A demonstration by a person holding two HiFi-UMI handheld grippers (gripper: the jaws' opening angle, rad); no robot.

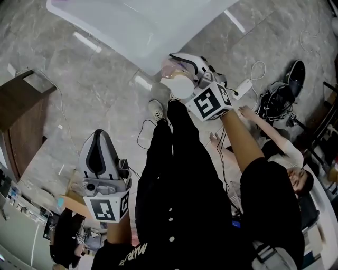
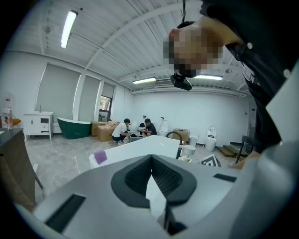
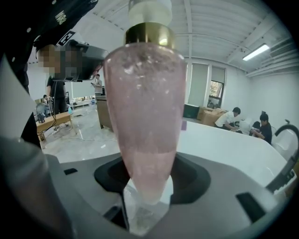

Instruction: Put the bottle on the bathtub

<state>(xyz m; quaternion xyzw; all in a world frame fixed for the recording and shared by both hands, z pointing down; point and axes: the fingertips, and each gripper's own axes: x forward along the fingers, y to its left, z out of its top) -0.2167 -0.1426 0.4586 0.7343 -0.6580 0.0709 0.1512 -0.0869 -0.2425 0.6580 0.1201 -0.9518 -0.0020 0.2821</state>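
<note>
Clamping the pink bottle (image 3: 145,116), right gripper (image 3: 148,198); cap (image 3: 149,10) cropped at top; left gripper (image 2: 152,189) jaws together, empty; bathtub (image 1: 137,26) partly out of frame; shirt lettering (image 1: 130,254) unreadable.

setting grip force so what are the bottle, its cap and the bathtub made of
Bottle: clear pink-tinted plastic or glass, can't tell; contents show through.
Cap: matte white, likely plastic, above a shiny gold collar.
Bathtub: glossy white, probably acrylic or ceramic.

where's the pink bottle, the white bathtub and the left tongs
pink bottle (image 3: 145,107): right gripper view, middle of its body.
white bathtub (image 3: 224,144): right gripper view, bare flat rim.
left tongs (image 2: 152,161): left gripper view, where the closed tips meet.
</note>
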